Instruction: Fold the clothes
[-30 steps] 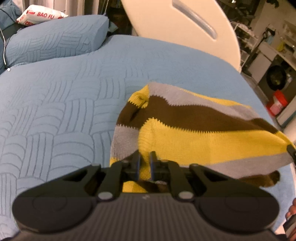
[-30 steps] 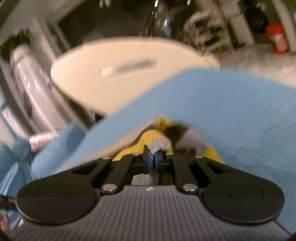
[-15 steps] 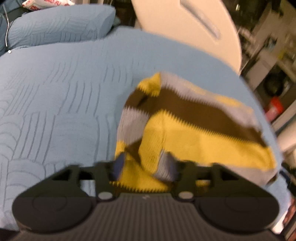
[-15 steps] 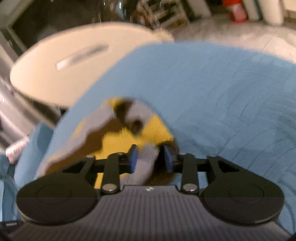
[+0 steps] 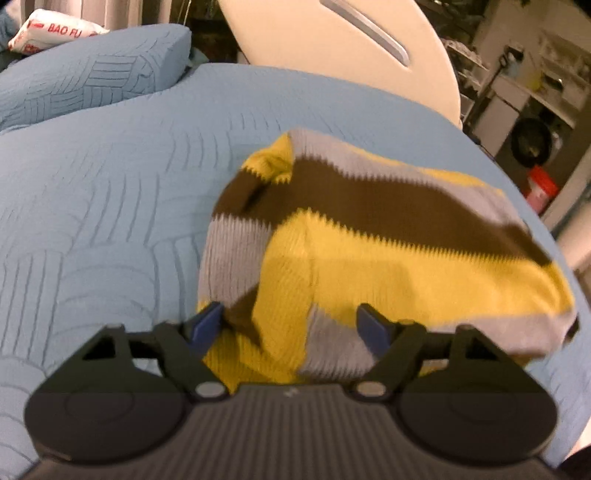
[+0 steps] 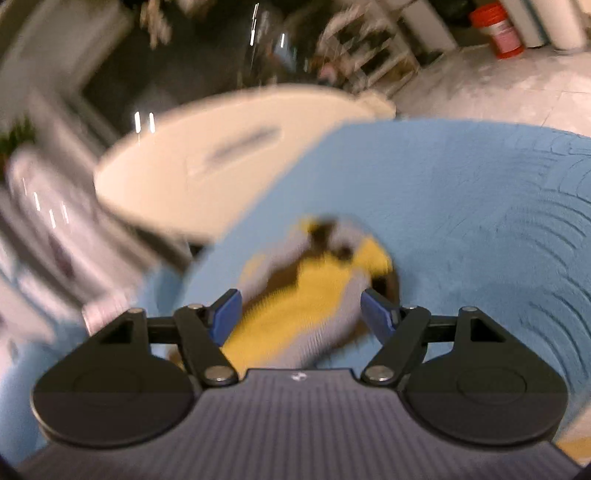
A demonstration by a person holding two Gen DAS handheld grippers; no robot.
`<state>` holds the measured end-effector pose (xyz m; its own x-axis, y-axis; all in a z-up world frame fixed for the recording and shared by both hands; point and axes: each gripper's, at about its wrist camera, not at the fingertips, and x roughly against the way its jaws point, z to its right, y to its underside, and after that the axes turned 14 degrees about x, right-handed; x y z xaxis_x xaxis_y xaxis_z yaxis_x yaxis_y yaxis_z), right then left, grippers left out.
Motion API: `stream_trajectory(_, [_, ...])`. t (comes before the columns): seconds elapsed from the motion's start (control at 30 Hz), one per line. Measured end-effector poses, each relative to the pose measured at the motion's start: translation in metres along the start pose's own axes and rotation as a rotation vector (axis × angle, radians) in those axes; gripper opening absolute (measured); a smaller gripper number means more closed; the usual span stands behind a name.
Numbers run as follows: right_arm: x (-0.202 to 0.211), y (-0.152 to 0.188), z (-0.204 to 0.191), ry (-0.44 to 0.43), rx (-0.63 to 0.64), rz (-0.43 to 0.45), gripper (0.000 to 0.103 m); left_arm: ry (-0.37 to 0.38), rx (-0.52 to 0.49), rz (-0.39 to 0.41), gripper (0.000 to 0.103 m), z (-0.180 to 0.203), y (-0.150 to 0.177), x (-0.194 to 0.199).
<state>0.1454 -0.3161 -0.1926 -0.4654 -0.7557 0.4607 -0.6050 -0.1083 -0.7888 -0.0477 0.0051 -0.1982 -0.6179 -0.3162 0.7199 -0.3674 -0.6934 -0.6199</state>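
A knitted sweater (image 5: pixel 369 258) with yellow, brown and grey stripes lies folded in a bundle on the blue quilted bed cover (image 5: pixel 110 192). My left gripper (image 5: pixel 291 325) is open, its blue pads spread wide just above the sweater's near edge, holding nothing. In the right wrist view the sweater (image 6: pixel 317 280) shows blurred on the cover (image 6: pixel 480 221). My right gripper (image 6: pixel 301 314) is open and empty, its pads apart over the sweater's end.
A blue pillow (image 5: pixel 92 81) lies at the bed's far left with a white printed bag (image 5: pixel 55 31) behind it. A cream footboard (image 5: pixel 351 48) stands at the bed's far end. An orange bucket (image 5: pixel 541 186) and shelves stand beyond the bed's right edge.
Both grippers were shut on the sweater's edge one second ago. Both have opened and let the sweater drop onto the bed, then drawn back a little.
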Motion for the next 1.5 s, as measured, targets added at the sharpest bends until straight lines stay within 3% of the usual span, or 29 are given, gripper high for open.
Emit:
stream_trajectory(0.13, [-0.003,0.002,-0.014,-0.019,0.069,-0.028,0.074,0.03,-0.039,0.009,0.084,-0.005,0.009,0.006])
stream_trajectory(0.27, [-0.024,-0.003,0.005,-0.033,-0.049,-0.11,0.075,0.035,-0.051,0.004,0.085,-0.004,0.01,0.006])
stream_trajectory(0.4, [-0.031,0.002,0.003,-0.027,-0.052,-0.141,0.075,0.009,-0.082,-0.002,0.088,0.002,0.011,0.003])
stream_trajectory(0.53, [-0.029,0.007,0.001,-0.028,-0.034,-0.151,0.075,-0.002,-0.025,-0.031,0.088,0.004,-0.001,0.007])
stream_trajectory(0.8, [-0.027,0.008,0.002,-0.033,-0.04,-0.143,0.075,0.064,-0.105,-0.033,0.098,0.052,-0.032,0.078])
stream_trajectory(0.9, [-0.026,0.008,0.003,-0.035,-0.045,-0.136,0.075,0.123,-0.127,-0.049,0.103,0.06,-0.031,0.109])
stream_trajectory(1.0, [-0.023,0.008,0.004,-0.041,-0.055,-0.122,0.075,0.202,-0.073,-0.051,0.103,0.052,-0.018,0.147])
stream_trajectory(1.07, [-0.022,0.009,0.006,-0.043,-0.061,-0.117,0.075,0.194,-0.023,-0.055,0.103,0.045,-0.005,0.155])
stream_trajectory(1.2, [-0.022,0.009,0.004,-0.041,-0.053,-0.122,0.075,0.156,0.057,-0.128,0.103,0.033,0.021,0.144])
stream_trajectory(1.3, [-0.023,0.008,0.002,-0.046,-0.046,-0.122,0.075,0.132,0.1,-0.277,0.102,0.031,0.045,0.12])
stream_trajectory(1.37, [-0.022,0.008,0.003,-0.047,-0.05,-0.118,0.075,0.16,0.089,-0.338,0.102,0.04,0.046,0.111])
stream_trajectory(1.5, [-0.023,0.008,0.003,-0.046,-0.051,-0.119,0.075,0.189,0.044,-0.28,0.103,0.067,0.015,0.11])
